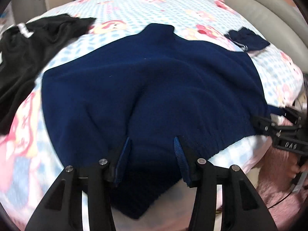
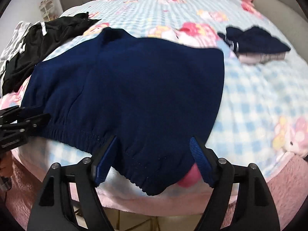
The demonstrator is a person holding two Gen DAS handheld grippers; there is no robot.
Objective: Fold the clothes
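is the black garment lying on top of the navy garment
No, in the right wrist view the black garment lies on the bed beside the navy garment's far left corner, not on top of it.

Even, soft indoor light, no hard shadows or glare. Both views motion-blurred, esp. toward edges; bedspread (image 2: 250, 88) print smeared. Strong fisheye bend, black vignette in corners. Navy garment (image 1: 154, 88) reads v. dark, folds barely show. Gripper fingers (image 1: 123, 154) up close fairly sharp.
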